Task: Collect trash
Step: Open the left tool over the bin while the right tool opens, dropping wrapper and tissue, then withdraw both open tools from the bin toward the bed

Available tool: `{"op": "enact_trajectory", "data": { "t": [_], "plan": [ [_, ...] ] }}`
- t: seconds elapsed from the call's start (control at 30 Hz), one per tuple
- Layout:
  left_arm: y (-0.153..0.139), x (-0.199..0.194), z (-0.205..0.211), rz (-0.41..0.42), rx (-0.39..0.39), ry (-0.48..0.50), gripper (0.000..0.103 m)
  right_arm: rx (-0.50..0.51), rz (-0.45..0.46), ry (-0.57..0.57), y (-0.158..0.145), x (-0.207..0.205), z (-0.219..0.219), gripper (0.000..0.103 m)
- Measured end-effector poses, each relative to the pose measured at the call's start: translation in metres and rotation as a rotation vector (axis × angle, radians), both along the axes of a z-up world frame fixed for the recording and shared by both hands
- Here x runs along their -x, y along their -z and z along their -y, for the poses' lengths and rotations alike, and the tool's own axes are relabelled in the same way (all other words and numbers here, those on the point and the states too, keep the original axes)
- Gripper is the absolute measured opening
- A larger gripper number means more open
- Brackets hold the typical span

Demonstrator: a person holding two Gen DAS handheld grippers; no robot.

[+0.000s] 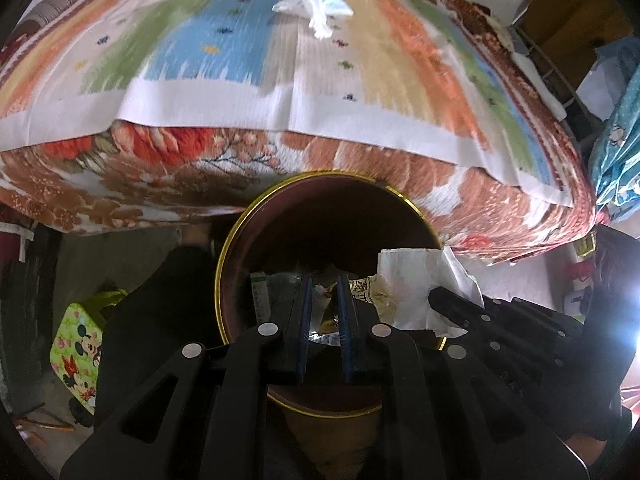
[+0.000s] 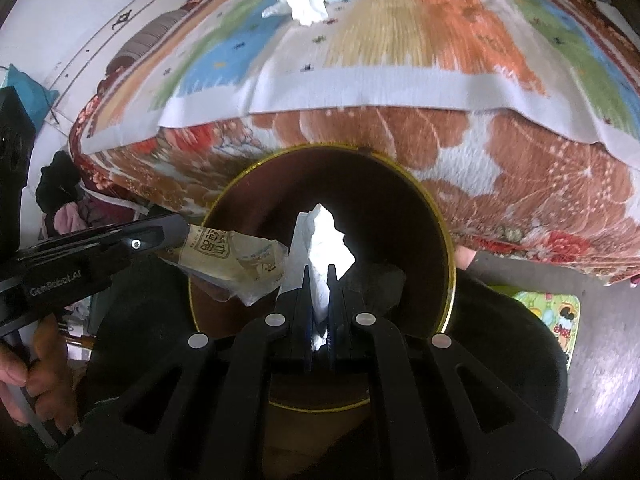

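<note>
A round dark-brown bin with a gold rim (image 1: 236, 240) (image 2: 444, 236) stands on the floor against the bed. My left gripper (image 1: 325, 280) is shut on a crinkled clear printed wrapper (image 1: 324, 312) over the bin mouth; from the right wrist view the same wrapper (image 2: 224, 256) hangs from its fingers (image 2: 160, 236). My right gripper (image 2: 318, 270) is shut on a crumpled white tissue (image 2: 324, 236) above the bin; it also shows in the left wrist view (image 1: 416, 284). More white tissue and plastic (image 1: 316, 10) (image 2: 316, 0) lies on the bed.
The bed carries a striped multicolour mat (image 1: 280, 52) over a floral orange blanket (image 2: 520, 168). A green cartoon cushion (image 1: 78, 344) (image 2: 556, 312) lies on the grey floor. Boxes and blue bags (image 1: 616, 120) stand by the bed's end.
</note>
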State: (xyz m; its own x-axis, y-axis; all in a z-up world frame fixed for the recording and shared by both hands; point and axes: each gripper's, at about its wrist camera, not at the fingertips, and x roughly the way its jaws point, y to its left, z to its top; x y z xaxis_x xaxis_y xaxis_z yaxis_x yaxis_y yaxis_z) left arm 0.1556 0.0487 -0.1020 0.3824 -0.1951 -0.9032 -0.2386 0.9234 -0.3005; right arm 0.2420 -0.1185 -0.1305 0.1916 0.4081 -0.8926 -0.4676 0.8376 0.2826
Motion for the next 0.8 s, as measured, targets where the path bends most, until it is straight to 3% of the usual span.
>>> {"op": "enact_trajectory", "data": {
  "t": [0.13,0.27,0.57,0.8],
  "plan": [
    [0.007,-0.008,-0.003,-0.017,0.005,-0.003,0.013,0.016,-0.029,0.0,0.01,-0.006,-0.004,0.007],
    [0.012,-0.014,-0.013,-0.015,0.051,-0.038,0.032,0.007,-0.05,0.023,0.015,-0.012,-0.001,0.042],
    [0.004,-0.017,-0.035,0.009,0.043,-0.09,0.042,0.001,-0.034,0.042,0.009,-0.019,0.005,0.045],
    [-0.022,-0.025,-0.049,0.067,-0.002,-0.086,0.051,-0.019,0.031,0.046,-0.019,-0.033,0.001,0.054]
  ]
}}
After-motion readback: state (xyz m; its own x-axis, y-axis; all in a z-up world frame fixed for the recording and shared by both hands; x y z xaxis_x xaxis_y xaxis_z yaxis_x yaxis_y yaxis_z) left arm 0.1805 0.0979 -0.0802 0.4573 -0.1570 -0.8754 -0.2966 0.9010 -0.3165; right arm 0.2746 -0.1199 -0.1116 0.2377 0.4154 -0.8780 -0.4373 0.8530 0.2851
